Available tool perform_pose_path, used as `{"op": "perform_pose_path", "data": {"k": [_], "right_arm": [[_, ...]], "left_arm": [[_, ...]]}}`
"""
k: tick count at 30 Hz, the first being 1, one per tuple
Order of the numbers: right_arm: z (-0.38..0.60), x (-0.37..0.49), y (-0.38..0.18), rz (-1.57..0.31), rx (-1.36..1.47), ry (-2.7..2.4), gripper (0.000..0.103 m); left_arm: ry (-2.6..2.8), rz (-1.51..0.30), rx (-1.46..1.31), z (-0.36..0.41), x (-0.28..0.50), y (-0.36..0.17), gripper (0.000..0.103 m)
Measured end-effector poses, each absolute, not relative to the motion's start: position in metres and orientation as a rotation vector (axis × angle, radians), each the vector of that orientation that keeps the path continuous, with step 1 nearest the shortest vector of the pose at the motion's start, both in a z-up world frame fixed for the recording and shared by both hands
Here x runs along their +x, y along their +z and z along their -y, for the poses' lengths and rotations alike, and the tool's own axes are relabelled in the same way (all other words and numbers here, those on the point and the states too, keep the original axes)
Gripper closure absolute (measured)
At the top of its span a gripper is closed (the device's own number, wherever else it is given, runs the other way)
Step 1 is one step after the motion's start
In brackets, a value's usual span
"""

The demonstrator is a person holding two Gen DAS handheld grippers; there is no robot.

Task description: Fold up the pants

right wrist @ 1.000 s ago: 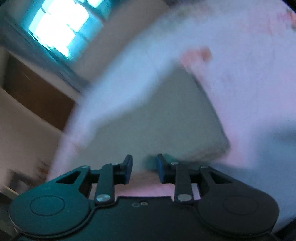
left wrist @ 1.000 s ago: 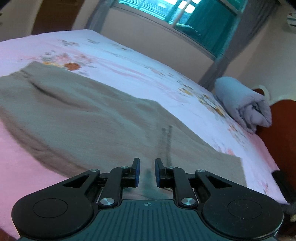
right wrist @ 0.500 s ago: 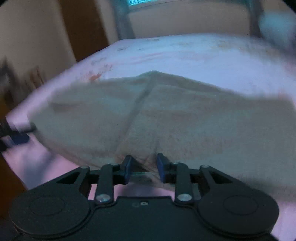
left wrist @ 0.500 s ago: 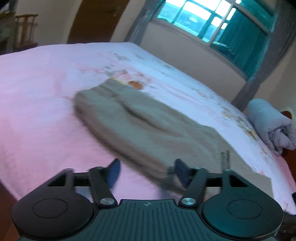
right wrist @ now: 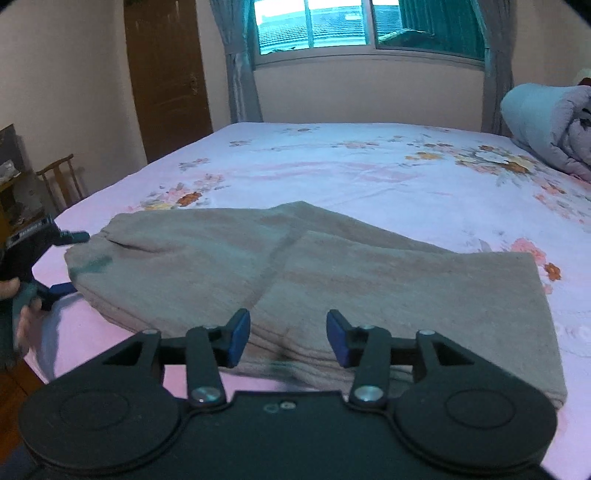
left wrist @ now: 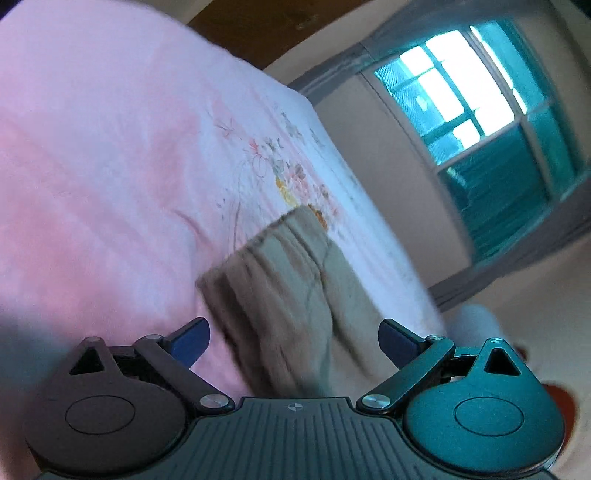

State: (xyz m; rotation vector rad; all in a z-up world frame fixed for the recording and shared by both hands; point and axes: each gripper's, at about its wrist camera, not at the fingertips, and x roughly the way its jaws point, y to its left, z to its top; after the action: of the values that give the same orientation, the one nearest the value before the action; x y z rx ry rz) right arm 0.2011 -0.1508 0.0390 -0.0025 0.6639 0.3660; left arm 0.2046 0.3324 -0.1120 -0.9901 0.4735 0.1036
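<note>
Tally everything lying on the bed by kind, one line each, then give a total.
Pants, grey-beige, lying flat and folded lengthwise: 1
Rolled quilt, at the far right end of the bed: 1
Total: 2

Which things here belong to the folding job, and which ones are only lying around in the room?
Belong to the job:
- beige pants, lying folded on the bed
- left gripper, jaws opening, empty
- right gripper, jaws opening, empty

Just lying about:
- rolled grey blanket
- wooden chair
- door
- window with curtains
</note>
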Motion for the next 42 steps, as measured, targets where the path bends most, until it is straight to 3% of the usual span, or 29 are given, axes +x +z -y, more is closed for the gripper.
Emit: {"op": "perform_pose_path", "data": {"k": [3,12,13,14,15,16,21,24,25,30,32,37,42], "right_arm": [[0.152,0.196,0.038,-0.665,0.001,0.358,0.060],[0.146,0.199,0.038,-0.675,0.016,0.332,0.060],[0.145,0.200,0.037,-0.678,0.011,0.327,0.060],[0.144,0.201,0.037,-0.679,0.007,0.324,0.060],[0.142,0.202,0.037,-0.680,0.001,0.322,0.060],[0.142,0.202,0.037,-0.678,-0.005,0.321,0.060],[0.126,0.203,0.036,-0.665,-0.052,0.351,0.057],[0.104,0.210,0.020,-0.716,-0.166,0.341,0.035],[0.092,0.216,0.002,-0.800,-0.254,0.339,0.034],[0.085,0.206,-0.011,-0.735,-0.314,0.314,0.034],[0.091,0.202,0.000,-0.712,-0.286,0.317,0.040],[0.088,0.196,-0.015,-0.717,-0.341,0.299,0.032],[0.085,0.192,-0.018,-0.695,-0.348,0.295,0.032]], "left_arm": [[0.079,-0.467,-1.044,-0.342,0.221,-0.115,0.000],[0.108,-0.550,-0.940,-0.329,0.267,-0.112,0.001],[0.110,-0.549,-0.916,-0.326,0.267,-0.111,0.021],[0.131,-0.558,-0.915,-0.328,0.260,-0.111,0.050],[0.125,-0.548,-0.967,-0.335,0.246,-0.114,0.061],[0.107,-0.516,-1.026,-0.340,0.237,-0.114,0.063],[0.044,-0.451,-0.976,-0.334,0.225,-0.081,0.064],[-0.001,-0.423,-0.949,-0.327,0.227,-0.055,0.064],[-0.022,-0.416,-0.943,-0.323,0.231,-0.046,0.064],[-0.078,-0.404,-0.846,-0.308,0.230,-0.007,0.064],[-0.083,-0.402,-0.834,-0.307,0.228,0.002,0.064],[-0.104,-0.404,-0.820,-0.298,0.213,0.016,0.064],[-0.110,-0.388,-0.758,-0.278,0.208,0.038,0.064]]}}
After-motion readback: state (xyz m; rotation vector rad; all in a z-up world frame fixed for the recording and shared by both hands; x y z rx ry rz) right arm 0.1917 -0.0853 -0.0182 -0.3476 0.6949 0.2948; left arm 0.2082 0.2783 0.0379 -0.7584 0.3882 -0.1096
